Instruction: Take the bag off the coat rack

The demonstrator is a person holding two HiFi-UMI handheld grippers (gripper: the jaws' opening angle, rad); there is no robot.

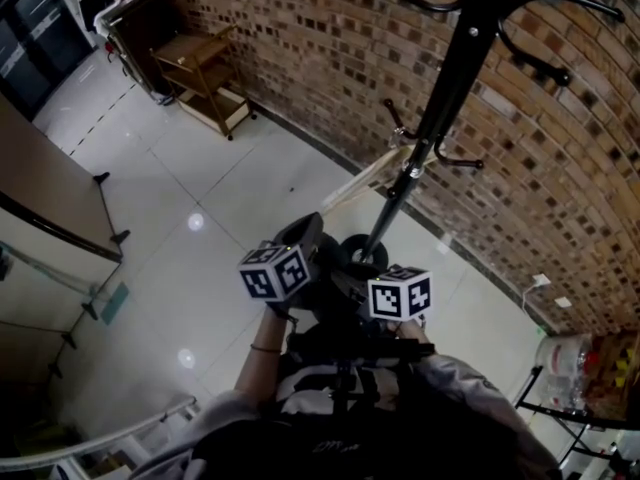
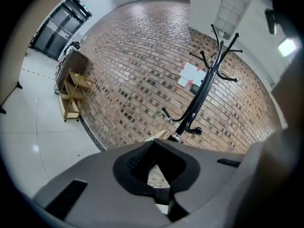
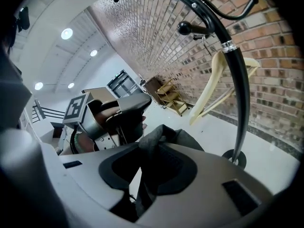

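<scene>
One load: my right claw (image 3: 149,169) pinches the grey bag (image 3: 164,137), hanging below it, clear of the coat rack (image 3: 237,94) ahead; my left claw (image 2: 156,167) gapes empty.

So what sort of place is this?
Probably an indoor hall or lobby: a red-brown brick wall, a glossy white tiled floor, and a tall black metal coat rack standing beside that wall.

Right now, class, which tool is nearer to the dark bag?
Right. The right tool is clamped on a fold of the bag, so it touches it. The left tool, jaws apart and empty, hovers beside the right one, off the fabric.
</scene>
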